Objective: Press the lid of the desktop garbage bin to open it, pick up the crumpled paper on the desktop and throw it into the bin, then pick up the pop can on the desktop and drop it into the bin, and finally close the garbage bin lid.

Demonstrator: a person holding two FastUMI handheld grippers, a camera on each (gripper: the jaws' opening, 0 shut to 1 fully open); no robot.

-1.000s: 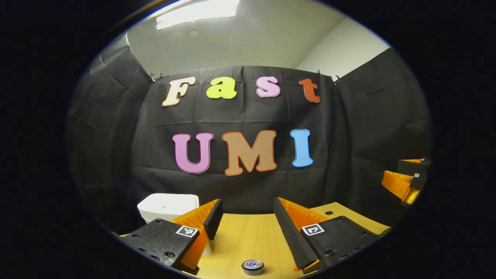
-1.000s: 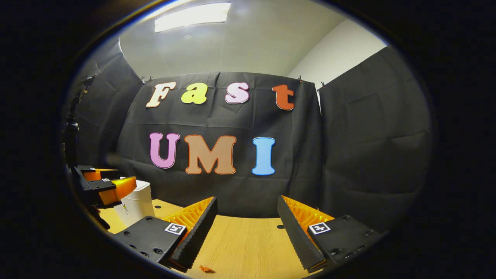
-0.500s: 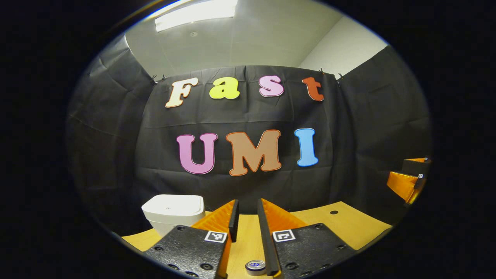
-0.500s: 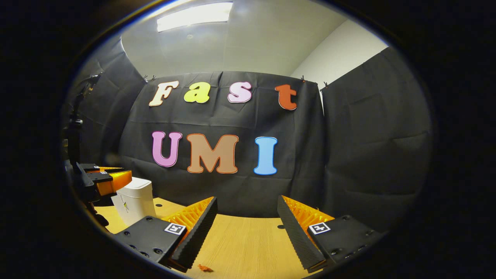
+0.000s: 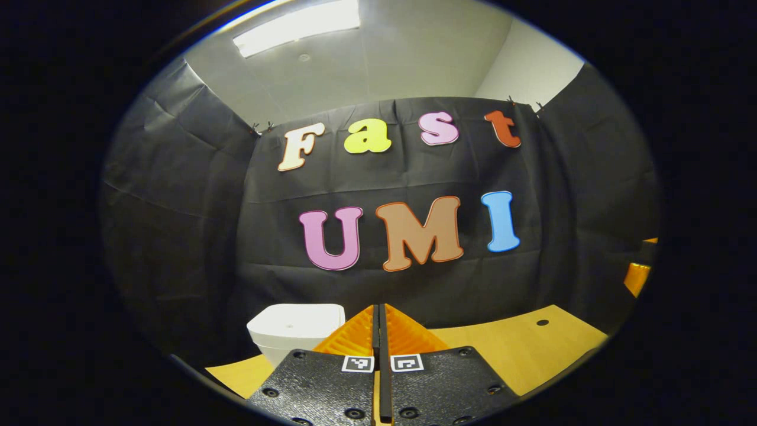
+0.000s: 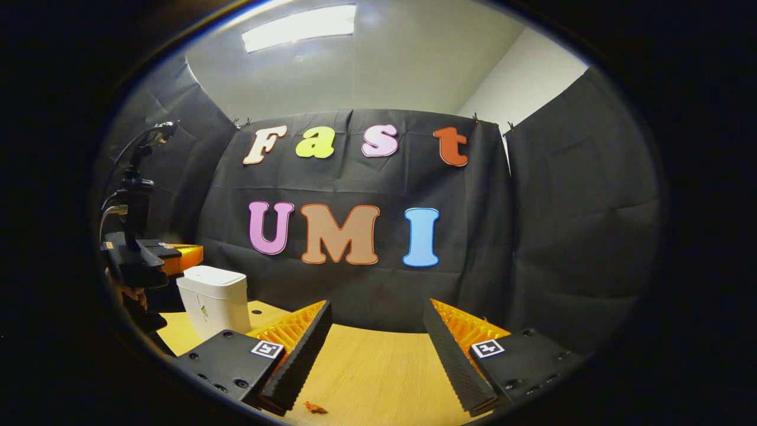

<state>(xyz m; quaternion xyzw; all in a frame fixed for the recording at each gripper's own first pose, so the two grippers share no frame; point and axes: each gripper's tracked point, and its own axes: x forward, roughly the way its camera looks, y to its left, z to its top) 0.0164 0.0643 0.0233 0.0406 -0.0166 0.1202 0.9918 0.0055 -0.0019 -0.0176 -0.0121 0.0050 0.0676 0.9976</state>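
Observation:
The white desktop bin stands on the wooden table with its lid down, just left of and beyond my left gripper, which is shut with nothing between its fingers. In the right gripper view the same bin stands at the left, and the left gripper hangs behind it at lid height, held by a hand. My right gripper is open over bare table. A small orange crumpled scrap lies on the table near its left finger.
The wooden table runs up to the black cloth wall. A stand with a cable rises at the far left. The right gripper's edge shows far right in the left gripper view.
My left gripper went from wide open to shut and swung left and up; the can top that lay between its fingers has gone out of sight. The right gripper stayed open, turning slightly left.

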